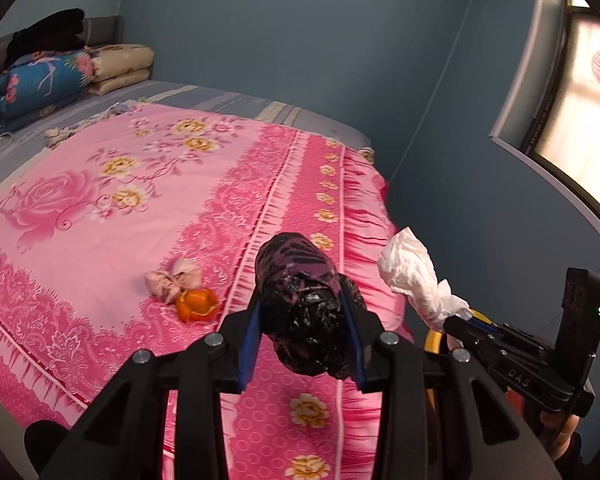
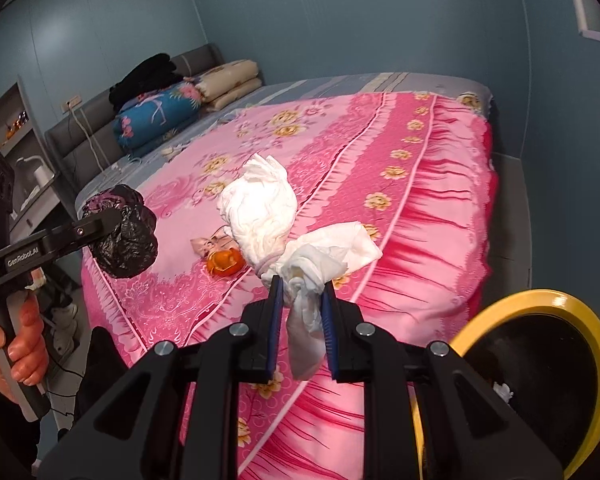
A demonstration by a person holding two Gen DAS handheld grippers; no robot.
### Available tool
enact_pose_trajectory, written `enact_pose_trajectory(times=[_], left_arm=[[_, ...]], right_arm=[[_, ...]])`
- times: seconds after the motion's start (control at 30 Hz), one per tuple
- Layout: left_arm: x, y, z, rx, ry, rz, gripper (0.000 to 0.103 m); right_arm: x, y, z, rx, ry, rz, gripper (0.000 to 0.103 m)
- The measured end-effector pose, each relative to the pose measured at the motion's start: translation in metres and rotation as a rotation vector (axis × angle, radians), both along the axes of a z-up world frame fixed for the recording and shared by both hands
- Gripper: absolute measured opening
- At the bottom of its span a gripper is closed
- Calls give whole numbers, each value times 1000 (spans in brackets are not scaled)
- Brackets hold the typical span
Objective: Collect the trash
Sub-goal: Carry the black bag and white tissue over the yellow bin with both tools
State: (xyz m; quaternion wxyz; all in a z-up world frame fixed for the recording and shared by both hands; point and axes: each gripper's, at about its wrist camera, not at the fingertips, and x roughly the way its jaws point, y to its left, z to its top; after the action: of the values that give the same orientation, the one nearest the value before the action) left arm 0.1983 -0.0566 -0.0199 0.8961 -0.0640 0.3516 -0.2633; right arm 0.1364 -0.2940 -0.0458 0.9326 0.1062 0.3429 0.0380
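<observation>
Clamped in my left gripper (image 1: 304, 320) is a crumpled black bag (image 1: 300, 300); my right gripper (image 2: 300, 316) pinches a white tissue wad (image 2: 268, 216) above the pink bedspread (image 2: 380, 168).

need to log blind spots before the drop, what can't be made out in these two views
- Yellow-rimmed bin: right wrist view, cut off by the frame edge and the right tongs; left wrist view shows only a sliver.
- Black bag: contents hidden by its own plastic, both views.
- White tissue wad: hides bed behind it, right wrist view.
- Pale scraps by the orange peel: too small to identify.
</observation>
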Motion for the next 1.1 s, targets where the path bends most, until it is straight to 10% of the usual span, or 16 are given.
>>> enact_pose_trajectory(times=[1.1], left_arm=[[-59,-152,1,79,-50,-287,34]], right_arm=[[-93,-126,-4,37,-8,-332,18]])
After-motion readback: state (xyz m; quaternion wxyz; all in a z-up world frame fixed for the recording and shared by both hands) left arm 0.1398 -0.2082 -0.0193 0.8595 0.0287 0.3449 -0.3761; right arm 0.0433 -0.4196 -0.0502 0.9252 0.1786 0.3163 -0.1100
